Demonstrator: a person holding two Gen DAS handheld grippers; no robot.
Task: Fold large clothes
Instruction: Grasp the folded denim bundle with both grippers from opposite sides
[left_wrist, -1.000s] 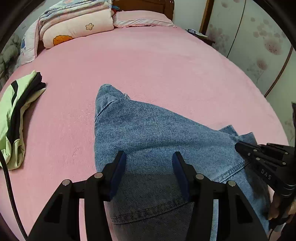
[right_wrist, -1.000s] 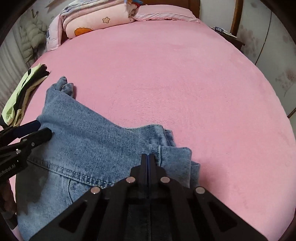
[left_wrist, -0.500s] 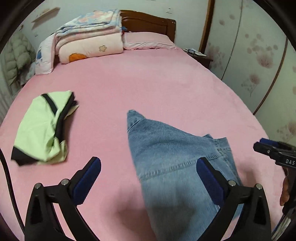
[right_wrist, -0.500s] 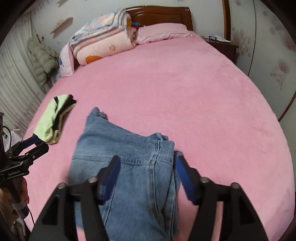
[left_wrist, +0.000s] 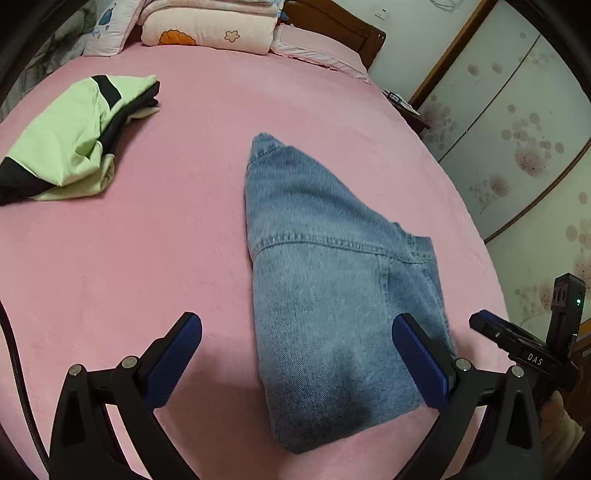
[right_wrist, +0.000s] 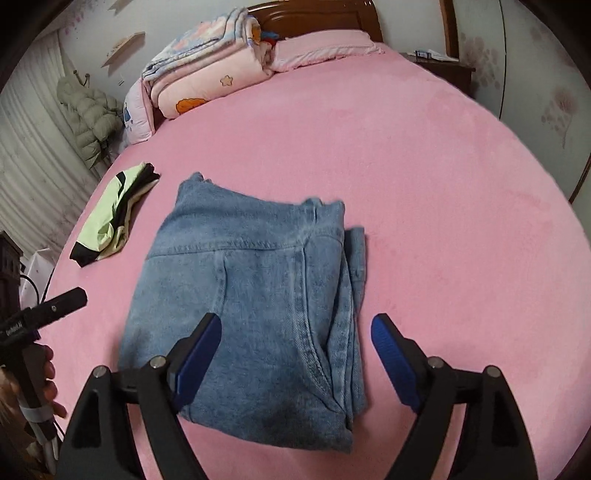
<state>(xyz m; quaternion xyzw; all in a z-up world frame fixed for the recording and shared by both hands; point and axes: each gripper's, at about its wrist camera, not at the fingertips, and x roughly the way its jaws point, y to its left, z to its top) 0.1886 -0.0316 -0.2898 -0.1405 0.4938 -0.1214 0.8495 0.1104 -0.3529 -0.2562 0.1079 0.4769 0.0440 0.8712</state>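
Folded blue jeans (left_wrist: 332, 280) lie flat on the pink bed (left_wrist: 147, 258); they also show in the right wrist view (right_wrist: 251, 306). My left gripper (left_wrist: 295, 354) is wide open and empty, raised above the near end of the jeans. My right gripper (right_wrist: 295, 354) is wide open and empty, also above the jeans' near edge. Each gripper shows at the edge of the other's view: the right one (left_wrist: 517, 343) and the left one (right_wrist: 44, 314).
A folded green and black garment (left_wrist: 70, 144) lies to the left of the jeans, also in the right wrist view (right_wrist: 110, 221). Stacked quilts (right_wrist: 207, 77) and a pillow (right_wrist: 325, 48) sit by the headboard. A wardrobe (left_wrist: 517, 129) stands at the right.
Both grippers opened, let go of the jeans and pulled back and up. The jeans now lie folded on the bed.
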